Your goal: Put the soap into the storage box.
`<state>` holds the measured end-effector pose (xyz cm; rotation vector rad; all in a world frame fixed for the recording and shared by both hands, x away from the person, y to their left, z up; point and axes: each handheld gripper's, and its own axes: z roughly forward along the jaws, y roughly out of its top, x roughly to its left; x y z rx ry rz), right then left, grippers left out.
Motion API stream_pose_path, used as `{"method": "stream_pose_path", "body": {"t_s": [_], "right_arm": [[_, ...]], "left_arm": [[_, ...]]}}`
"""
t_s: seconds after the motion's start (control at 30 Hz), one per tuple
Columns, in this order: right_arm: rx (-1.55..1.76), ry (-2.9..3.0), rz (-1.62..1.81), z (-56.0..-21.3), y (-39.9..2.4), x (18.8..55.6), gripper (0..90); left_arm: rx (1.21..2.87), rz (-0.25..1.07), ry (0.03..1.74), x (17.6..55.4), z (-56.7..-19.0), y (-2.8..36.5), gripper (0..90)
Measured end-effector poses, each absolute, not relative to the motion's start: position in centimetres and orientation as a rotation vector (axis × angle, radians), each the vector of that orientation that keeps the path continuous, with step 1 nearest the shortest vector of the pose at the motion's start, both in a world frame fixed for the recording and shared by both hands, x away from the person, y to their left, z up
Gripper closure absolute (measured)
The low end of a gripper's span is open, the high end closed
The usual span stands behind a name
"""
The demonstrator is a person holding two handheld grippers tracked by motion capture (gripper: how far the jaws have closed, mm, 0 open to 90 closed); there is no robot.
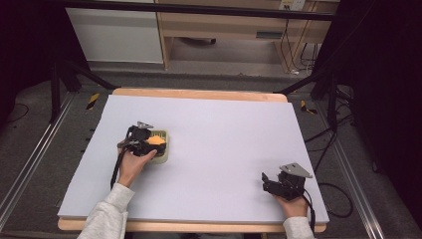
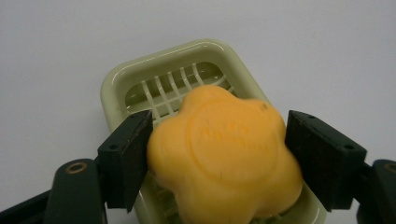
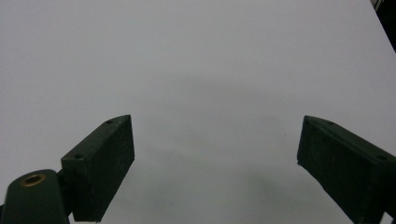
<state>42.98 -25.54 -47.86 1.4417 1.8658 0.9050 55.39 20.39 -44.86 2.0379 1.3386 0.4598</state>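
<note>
On the pale table (image 1: 214,149), the left gripper (image 2: 217,154) clasps the orange soap (image 2: 224,154) directly above the green dish (image 2: 135,79); the right gripper (image 3: 215,163) rests spread, well apart.

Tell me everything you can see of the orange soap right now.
The orange soap is a flower-shaped bar with rounded lobes, a raised round centre and faint embossed lettering, smooth and waxy-looking. It sits between the jaws of the left gripper, which press both sides, over the pale green slatted soap dish on the table's left.

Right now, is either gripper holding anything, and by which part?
Left gripper clamps the orange flower-shaped soap by its two sides, over the green dish. Right gripper is open, empty.
</note>
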Motion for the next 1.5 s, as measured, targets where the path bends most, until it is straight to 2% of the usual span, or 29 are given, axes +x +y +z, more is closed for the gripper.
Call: {"method": "stream_pose_path", "body": {"t_s": [0.57,0.97,1.5], "right_arm": [[1.444,1.857,0.913,-47.7,-25.7,42.9,11.4],[1.456,1.843,0.919,-47.6,-25.9,42.7,11.4],[1.475,1.817,0.915,-47.6,-26.4,42.5,11.3]], "left_arm": [[2.012,0.469,1.319,54.7,-43.8,21.2,21.3],[1.951,0.496,1.241,52.3,-42.5,21.9,21.8],[1.863,0.583,1.215,48.1,-43.9,24.7,23.7]]}}
